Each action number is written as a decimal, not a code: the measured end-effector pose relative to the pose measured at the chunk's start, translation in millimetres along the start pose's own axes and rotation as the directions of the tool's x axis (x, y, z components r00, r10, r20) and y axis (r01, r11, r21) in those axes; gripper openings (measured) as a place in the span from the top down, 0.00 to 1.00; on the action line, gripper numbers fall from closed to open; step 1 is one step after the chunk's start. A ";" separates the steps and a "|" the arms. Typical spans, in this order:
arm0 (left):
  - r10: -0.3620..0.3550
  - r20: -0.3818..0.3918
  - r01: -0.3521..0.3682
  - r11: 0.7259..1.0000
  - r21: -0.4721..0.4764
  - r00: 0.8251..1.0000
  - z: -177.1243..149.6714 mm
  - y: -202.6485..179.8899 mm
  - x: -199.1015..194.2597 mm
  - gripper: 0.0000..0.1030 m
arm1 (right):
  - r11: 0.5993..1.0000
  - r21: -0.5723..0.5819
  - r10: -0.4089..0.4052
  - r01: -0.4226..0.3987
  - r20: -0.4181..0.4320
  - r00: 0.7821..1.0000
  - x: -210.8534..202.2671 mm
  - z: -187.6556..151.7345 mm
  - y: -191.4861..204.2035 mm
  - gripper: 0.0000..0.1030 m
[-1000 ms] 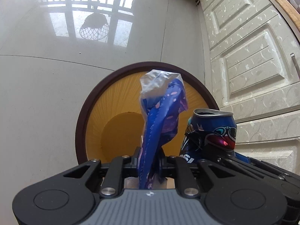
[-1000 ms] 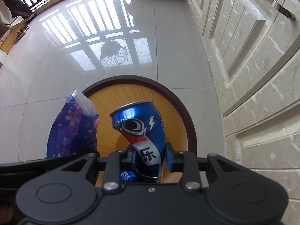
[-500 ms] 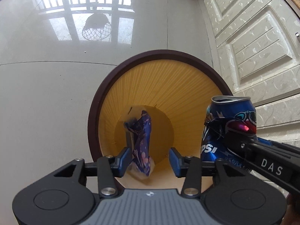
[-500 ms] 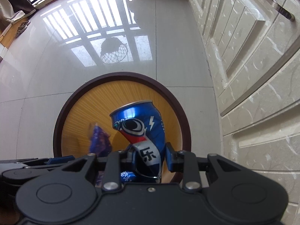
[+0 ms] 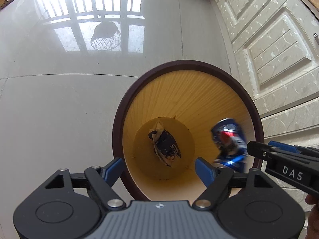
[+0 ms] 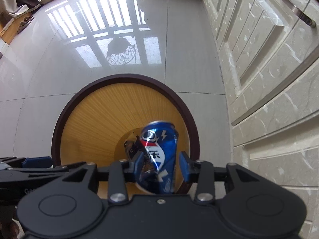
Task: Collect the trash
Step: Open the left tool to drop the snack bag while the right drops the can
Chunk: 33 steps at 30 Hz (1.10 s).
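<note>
One dented blue Pepsi can (image 6: 159,157) sits blurred between the opening jaws of the right hand-held gripper (image 6: 161,166), pads clear, above a round yellow ribbed bin (image 5: 199,103). One crumpled wrapper (image 5: 165,145) lies inside, below the empty, opening left hand-held gripper (image 5: 159,169).

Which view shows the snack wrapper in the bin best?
Left wrist: the snack wrapper lies unobstructed on the bin floor. In the right wrist view the Pepsi can hides most of it.
</note>
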<state>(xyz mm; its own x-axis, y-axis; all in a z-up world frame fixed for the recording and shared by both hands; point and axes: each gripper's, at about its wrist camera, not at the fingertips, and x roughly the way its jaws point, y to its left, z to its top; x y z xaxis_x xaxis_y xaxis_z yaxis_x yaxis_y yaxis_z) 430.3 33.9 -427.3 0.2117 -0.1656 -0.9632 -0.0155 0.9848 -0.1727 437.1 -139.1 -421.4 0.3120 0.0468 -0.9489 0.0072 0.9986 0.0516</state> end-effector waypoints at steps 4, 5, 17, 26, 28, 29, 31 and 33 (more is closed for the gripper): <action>0.007 -0.002 -0.007 1.000 0.001 1.000 -0.8 1.9 -1.0 0.22 | 1.000 0.006 -0.012 0.012 -0.003 1.000 -1.4 0.3 -4.9 0.55; 0.009 -0.002 -0.009 1.000 0.002 1.000 -1.1 2.6 -1.6 0.22 | 1.000 0.005 -0.015 0.015 -0.006 1.000 -1.3 0.1 -5.6 0.55; 0.046 0.021 -0.047 0.999 0.025 0.999 -5.4 5.9 -14.6 0.16 | 0.997 -0.060 -0.049 0.050 0.025 0.999 -14.8 -7.4 -6.1 0.28; 0.076 0.074 -0.078 0.997 0.024 0.994 -9.4 10.8 -36.8 0.02 | 0.996 -0.041 -0.081 0.084 0.070 0.994 -32.9 -11.4 -19.8 0.11; 0.078 0.081 -0.080 0.997 0.018 0.994 -11.5 12.8 -41.2 0.01 | 0.996 -0.040 -0.078 0.081 0.069 0.995 -35.1 -14.2 -21.4 0.04; 0.083 0.086 -0.084 0.996 0.012 0.993 -13.4 14.3 -43.6 0.00 | 0.996 -0.038 -0.078 0.081 0.068 0.995 -36.1 -15.8 -22.3 0.04; 0.095 0.092 -0.095 0.995 0.001 0.991 -18.0 16.1 -47.2 0.00 | 0.995 -0.033 -0.086 0.089 0.074 0.994 -38.9 -19.9 -24.1 0.02; 0.106 0.095 -0.106 0.994 0.002 0.990 -22.9 16.9 -51.6 0.00 | 0.994 -0.037 -0.099 0.102 0.087 0.991 -43.7 -23.0 -24.3 0.00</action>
<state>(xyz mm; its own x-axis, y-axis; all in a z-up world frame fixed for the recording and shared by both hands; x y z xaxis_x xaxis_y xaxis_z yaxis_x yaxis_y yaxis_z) 396.7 57.9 -385.2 0.3011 -0.0549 -0.9520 -0.0357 0.9970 -0.0687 401.5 -164.9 -388.4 0.3915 -0.0544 -0.9185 0.0040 0.9983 -0.0574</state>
